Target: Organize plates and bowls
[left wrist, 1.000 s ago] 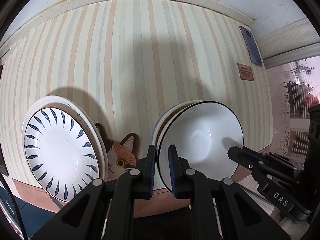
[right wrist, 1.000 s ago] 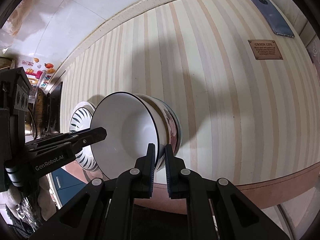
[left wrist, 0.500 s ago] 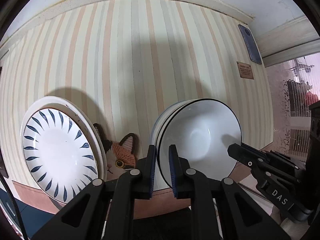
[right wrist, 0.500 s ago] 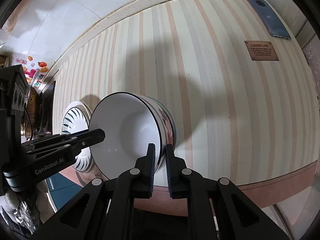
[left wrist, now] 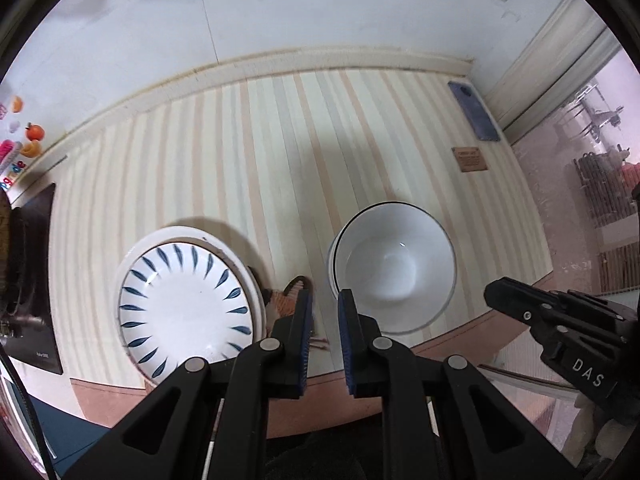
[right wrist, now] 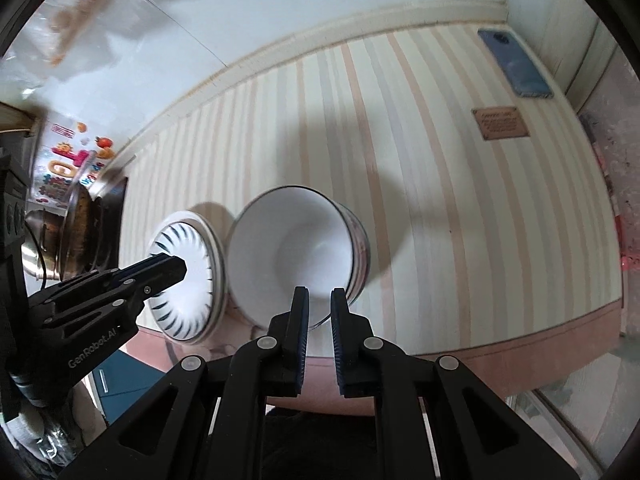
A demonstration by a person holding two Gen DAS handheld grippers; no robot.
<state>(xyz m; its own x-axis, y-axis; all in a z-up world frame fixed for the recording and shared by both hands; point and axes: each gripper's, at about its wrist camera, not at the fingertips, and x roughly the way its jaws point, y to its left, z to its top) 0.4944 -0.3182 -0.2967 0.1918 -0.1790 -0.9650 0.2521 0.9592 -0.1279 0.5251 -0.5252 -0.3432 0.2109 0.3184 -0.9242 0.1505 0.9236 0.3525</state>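
Note:
A white bowl (left wrist: 394, 276) with a thin black rim sits nested in another bowl on the striped tablecloth. From the right wrist the same bowl stack (right wrist: 292, 256) shows a patterned outer wall. To its left lies a stack of white plates (left wrist: 184, 308) with blue leaf marks, seen also as the plates (right wrist: 184, 280). My left gripper (left wrist: 322, 304) hangs shut above the gap between plates and bowl, holding nothing. My right gripper (right wrist: 319, 300) is shut over the bowl's near rim, apart from it.
A cat-shaped coaster (left wrist: 286, 300) lies between the plates and the bowls. A blue phone (left wrist: 474, 112) and a brown label (left wrist: 470, 159) are at the far right of the cloth. A dark cooker with a pot (right wrist: 76, 232) stands at the left. The table's front edge (left wrist: 460, 332) runs just below the bowls.
Both grippers have risen away from the bowl stack, so the bowls and plates look smaller and lower. The bowl's rim no longer lines up between the left fingers. The dishes have not moved.

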